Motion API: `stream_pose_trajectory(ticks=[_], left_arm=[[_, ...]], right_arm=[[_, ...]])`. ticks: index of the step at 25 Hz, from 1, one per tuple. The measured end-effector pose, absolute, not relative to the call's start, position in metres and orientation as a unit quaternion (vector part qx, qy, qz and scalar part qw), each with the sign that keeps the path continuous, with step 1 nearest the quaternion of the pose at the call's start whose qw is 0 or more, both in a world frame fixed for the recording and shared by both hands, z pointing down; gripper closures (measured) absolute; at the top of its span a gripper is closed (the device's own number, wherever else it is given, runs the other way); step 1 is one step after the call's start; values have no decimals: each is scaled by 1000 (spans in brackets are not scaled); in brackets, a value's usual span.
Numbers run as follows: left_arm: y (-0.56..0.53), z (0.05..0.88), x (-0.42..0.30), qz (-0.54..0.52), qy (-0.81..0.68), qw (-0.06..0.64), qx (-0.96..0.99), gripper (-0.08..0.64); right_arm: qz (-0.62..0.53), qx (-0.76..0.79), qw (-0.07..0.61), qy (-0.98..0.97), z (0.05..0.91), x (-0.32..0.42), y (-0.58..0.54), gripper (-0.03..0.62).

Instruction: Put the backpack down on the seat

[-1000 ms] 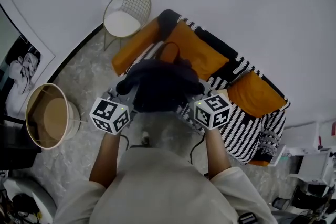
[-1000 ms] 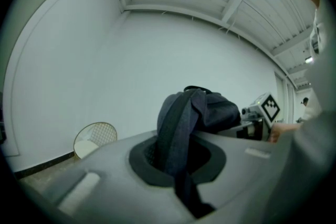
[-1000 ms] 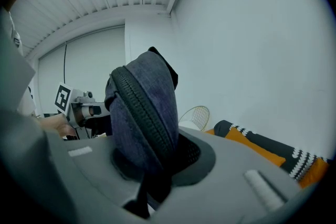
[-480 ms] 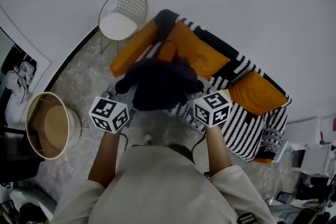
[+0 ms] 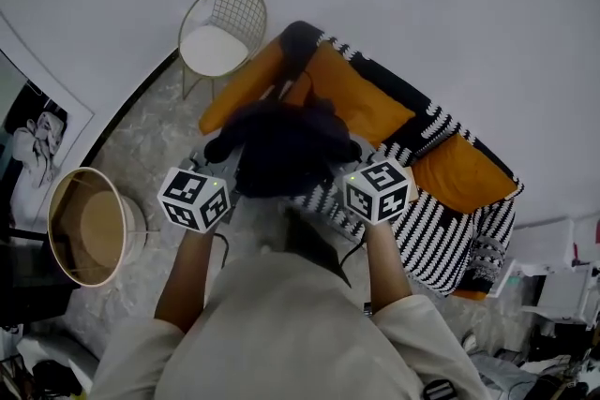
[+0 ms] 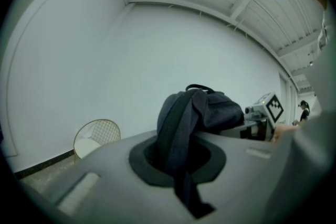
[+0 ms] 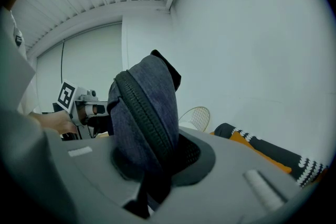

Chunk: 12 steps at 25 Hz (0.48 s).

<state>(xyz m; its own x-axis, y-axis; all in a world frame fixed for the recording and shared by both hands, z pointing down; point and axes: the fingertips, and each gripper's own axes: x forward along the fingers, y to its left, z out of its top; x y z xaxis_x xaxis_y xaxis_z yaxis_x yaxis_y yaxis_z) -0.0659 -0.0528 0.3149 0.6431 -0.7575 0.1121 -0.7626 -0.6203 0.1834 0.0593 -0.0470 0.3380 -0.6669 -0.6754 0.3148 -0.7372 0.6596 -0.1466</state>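
Observation:
The dark blue-grey backpack [image 5: 281, 150] hangs in the air between both grippers, in front of the sofa's seat [image 5: 352, 94]. My left gripper [image 5: 225, 173] is shut on a strap of the backpack [image 6: 181, 128], which runs down between its jaws. My right gripper [image 5: 345, 173] is shut on the fabric beside the zipper of the backpack [image 7: 147, 107]. The jaw tips of both grippers are hidden under the cloth. The bag's top handle [image 6: 199, 87] points away from me.
The sofa has orange cushions [image 5: 459, 169] and a black-and-white striped throw [image 5: 441, 234]. A gold wire chair [image 5: 222, 28] stands to its left. A round lampshade [image 5: 87, 225] is at the near left, with clutter [image 5: 553, 295] at the far right. The floor is marble.
Both grippers and the backpack have edged slightly forward toward the sofa. Both grips are unchanged.

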Motion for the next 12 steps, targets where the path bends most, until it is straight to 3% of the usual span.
stream_pose_trajectory(ticks=[12], left_arm=[[-123,331,-78,24,-456,130,880,552]], right_arm=[[150,353,119,-916,355,47,-131,538]])
